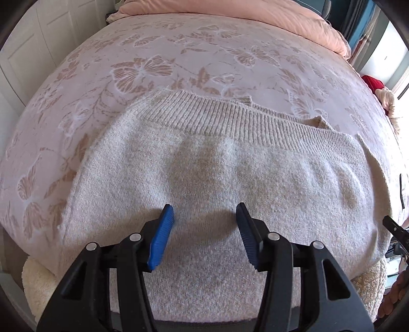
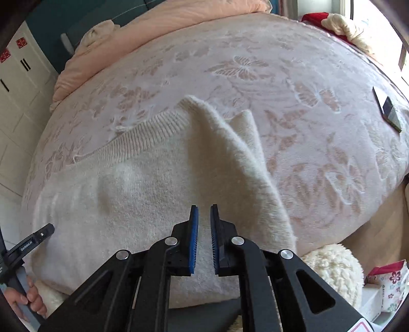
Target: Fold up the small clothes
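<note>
black arms and blue pads of the left gripper (image 1: 204, 212) filled the bottom of the left wrist view, jaws spread wide and holding nothing, poised just above the body of the cream sweater (image 1: 230, 184). that sweater lay flat on the butterfly-patterned bedspread (image 1: 153, 63), its ribbed hem (image 1: 230, 120) running from 10 o'clock toward 3 o'clock beyond the pads. a pink duvet (image 1: 255, 15) was bunched at 12 o'clock, and part of the other tool showed at the 4 o'clock edge.

blue pads of the right gripper (image 2: 204, 214) sat lowest in the right wrist view, jaws narrowed to a slim gap with no cloth visibly between them. ahead, toward 12 o'clock, the sweater (image 2: 127, 204) had one side flap (image 2: 230, 143) raised and turned inward, its ribbed hem (image 2: 143, 132) trailing toward 9 o'clock. a dark flat object (image 2: 387, 109) lay on the bedspread (image 2: 255, 51) at 2 o'clock.

judging by this, the side fold was in hand but not settled. the next move probably called for pinching that flap's edge, laying it flat, then matching it from the left.
</note>
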Demonstrator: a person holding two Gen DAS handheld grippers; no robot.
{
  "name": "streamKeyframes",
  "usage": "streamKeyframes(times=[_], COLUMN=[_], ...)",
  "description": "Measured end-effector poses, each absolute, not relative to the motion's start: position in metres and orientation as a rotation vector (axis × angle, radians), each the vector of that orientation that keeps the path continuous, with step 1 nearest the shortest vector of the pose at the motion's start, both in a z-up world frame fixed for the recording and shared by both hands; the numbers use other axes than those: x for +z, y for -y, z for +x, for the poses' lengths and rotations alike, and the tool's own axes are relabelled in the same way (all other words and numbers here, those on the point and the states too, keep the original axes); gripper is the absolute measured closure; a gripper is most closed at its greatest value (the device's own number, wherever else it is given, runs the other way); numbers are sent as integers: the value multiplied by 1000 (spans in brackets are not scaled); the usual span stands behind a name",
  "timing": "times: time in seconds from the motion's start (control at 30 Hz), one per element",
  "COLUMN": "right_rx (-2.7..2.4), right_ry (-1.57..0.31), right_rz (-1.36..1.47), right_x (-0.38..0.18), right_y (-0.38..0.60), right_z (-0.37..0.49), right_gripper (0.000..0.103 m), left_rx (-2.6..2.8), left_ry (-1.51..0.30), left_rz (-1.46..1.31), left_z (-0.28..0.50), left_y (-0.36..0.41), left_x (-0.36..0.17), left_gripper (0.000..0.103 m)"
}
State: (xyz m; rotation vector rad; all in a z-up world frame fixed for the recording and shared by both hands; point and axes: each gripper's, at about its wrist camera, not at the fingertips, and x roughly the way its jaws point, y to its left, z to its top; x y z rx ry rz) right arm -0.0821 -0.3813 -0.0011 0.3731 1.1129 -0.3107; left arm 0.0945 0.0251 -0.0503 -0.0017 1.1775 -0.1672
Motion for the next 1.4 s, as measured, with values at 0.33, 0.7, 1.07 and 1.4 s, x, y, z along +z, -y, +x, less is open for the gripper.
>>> streamKeyframes(times=[0.33, 0.7, 1.07, 1.4], right_rx=[-154, 106, 74, 115], right_ry=[-1088, -1187, -1298, -1247], right_rz=[372, 260, 188, 247], right_x=[29, 10, -37, -41], right_y=[342, 213, 193, 204], right_z=[-79, 5, 31, 24], right_gripper=[86, 86, 87, 87], left_rx=[-148, 78, 8, -245], left_ry=[-1181, -1099, -1194, -992], left_rz=[-12, -603, -763, -558], left_z=[71, 16, 37, 45], left_y=[-38, -172, -171, -118], left_x=[-42, -40, -95, 10], left_gripper=[51, 19, 36, 89])
